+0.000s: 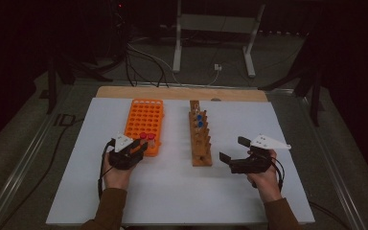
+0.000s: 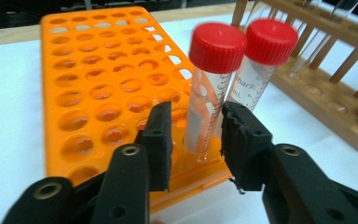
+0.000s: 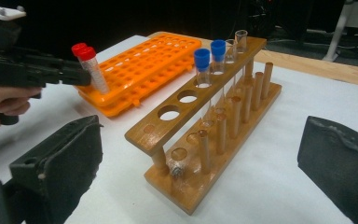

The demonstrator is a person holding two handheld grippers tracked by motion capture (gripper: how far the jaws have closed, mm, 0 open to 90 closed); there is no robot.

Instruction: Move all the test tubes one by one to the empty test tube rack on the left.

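Observation:
Two red-capped clear tubes (image 1: 147, 138) stand in the near right corner of an orange many-holed rack (image 1: 143, 120). In the left gripper view the nearer tube (image 2: 209, 93) rises between my left gripper's (image 2: 196, 135) black pads. A small gap shows at the left pad, so the jaws are open around it. The second tube (image 2: 261, 65) stands just behind it. My left gripper (image 1: 143, 146) sits at the rack's near end. My right gripper (image 1: 232, 148) hovers wide open and empty to the right of the wooden rack (image 1: 200, 139), which holds two blue-capped tubes (image 3: 209, 56).
A white sheet (image 1: 172, 191) covers the table, with a wooden strip along its far edge. The wooden rack (image 3: 205, 140) has several free holes and a row of pegs. Beyond the table are cables and a white stand on a dark floor.

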